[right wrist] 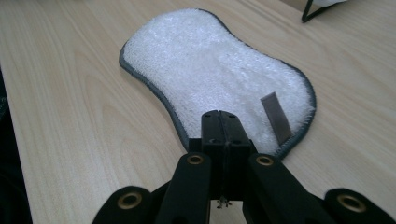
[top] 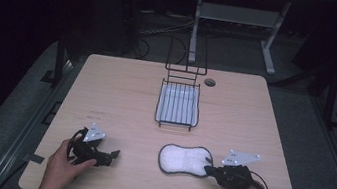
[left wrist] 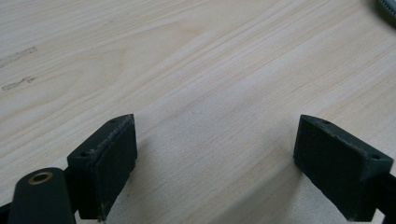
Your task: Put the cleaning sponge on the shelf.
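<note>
A white fluffy pad [top: 182, 159] with a dark grey rim lies flat on the wooden table [top: 120, 97], near its front edge. My right gripper [top: 208, 169] reaches the pad's right end. In the right gripper view its jaws [right wrist: 223, 128] are pressed together on the pad's [right wrist: 210, 70] near rim, which disappears between the tips. A small grey tag [right wrist: 275, 116] lies on the pad beside them. My left gripper [top: 114, 156] rests at the front left, well apart from the pad. Its jaws [left wrist: 215, 158] stand wide apart over bare wood with nothing between them.
A black wire rack [top: 178, 105] with a white tray inside stands at the table's middle back, with a wire frame rising behind it. A round cable hole [top: 209, 82] lies to the rack's right. Bare wood spreads to the left and right of the rack.
</note>
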{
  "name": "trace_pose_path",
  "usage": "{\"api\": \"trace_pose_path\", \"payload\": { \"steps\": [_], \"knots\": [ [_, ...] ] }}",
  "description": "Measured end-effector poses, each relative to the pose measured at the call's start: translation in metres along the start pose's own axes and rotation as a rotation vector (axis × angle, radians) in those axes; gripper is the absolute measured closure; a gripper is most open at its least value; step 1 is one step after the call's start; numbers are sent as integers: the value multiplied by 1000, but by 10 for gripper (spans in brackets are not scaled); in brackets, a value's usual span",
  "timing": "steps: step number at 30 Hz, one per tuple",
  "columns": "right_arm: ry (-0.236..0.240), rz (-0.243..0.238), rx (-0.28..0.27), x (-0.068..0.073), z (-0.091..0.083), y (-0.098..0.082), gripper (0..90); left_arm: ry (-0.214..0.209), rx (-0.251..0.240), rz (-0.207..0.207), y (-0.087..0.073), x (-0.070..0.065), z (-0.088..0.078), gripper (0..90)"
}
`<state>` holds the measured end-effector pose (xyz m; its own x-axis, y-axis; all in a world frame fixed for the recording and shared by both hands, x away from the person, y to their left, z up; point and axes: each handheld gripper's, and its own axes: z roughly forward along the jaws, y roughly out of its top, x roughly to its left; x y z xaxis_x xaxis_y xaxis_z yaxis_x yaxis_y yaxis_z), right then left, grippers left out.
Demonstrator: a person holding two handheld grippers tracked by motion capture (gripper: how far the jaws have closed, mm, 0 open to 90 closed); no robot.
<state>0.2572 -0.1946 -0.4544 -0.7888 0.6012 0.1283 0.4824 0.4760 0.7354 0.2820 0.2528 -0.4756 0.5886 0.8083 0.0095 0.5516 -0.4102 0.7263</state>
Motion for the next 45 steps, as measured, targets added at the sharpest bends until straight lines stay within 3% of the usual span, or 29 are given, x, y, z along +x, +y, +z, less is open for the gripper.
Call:
{"api": "trace_pose_path", "payload": {
  "steps": [8, 36, 43, 45],
  "knots": [
    [-9, -26, 43, 1, 12, 4, 897, 1, -1, -2, 0, 0, 0, 127],
    [-76, -13, 53, -23, 21, 14, 896, 0, -1, -4, 0, -1, 0, 127],
    [-18, -8, 8, -8, 14, 18, 897, 0, -1, -3, 0, 0, 0, 128],
    [1, -21, 11, 2, 14, 18, 896, 0, -2, -3, 0, -1, 0, 127]
  ]
}}
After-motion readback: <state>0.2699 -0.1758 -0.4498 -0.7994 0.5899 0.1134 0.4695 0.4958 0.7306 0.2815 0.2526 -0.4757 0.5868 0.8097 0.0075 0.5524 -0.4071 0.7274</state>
